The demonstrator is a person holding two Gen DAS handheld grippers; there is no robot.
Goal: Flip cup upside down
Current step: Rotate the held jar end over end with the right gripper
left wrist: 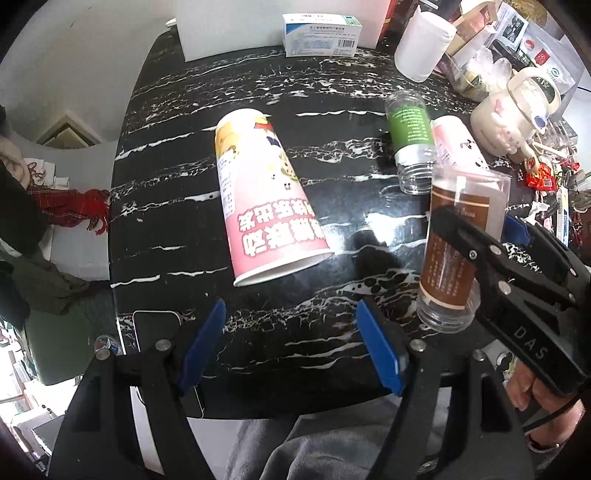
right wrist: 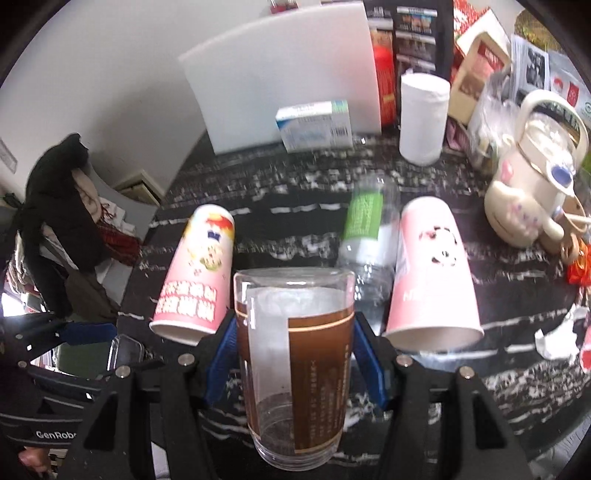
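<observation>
The right tool (right wrist: 293, 365) is clenched on a clear plastic cup (right wrist: 295, 365) with a brown printed label, its blue pads pressing the cup's sides from left and right. In the right wrist view the cup's closed base is at the top and its open rim at the bottom, so it is held mouth-down; in the left wrist view the same cup (left wrist: 458, 251) hangs tilted above the black marbled table (left wrist: 314, 92), at the table's right side, and whether its rim touches the surface cannot be told. The left tool (left wrist: 291, 347) is released, its blue pads spread wide with nothing between them, near the table's front edge. Ahead of it a tall pink paper cup (left wrist: 262, 192) stands mouth-down (its printed characters read inverted). Farther right are a clear bottle with a green label (left wrist: 410, 140) and a second pink paper cup (right wrist: 430, 273) with a panda print, also mouth-down. At the back sit a white and blue box (left wrist: 321, 35), a white cylinder (left wrist: 423, 46) and a cream teapot (right wrist: 532, 184).
</observation>
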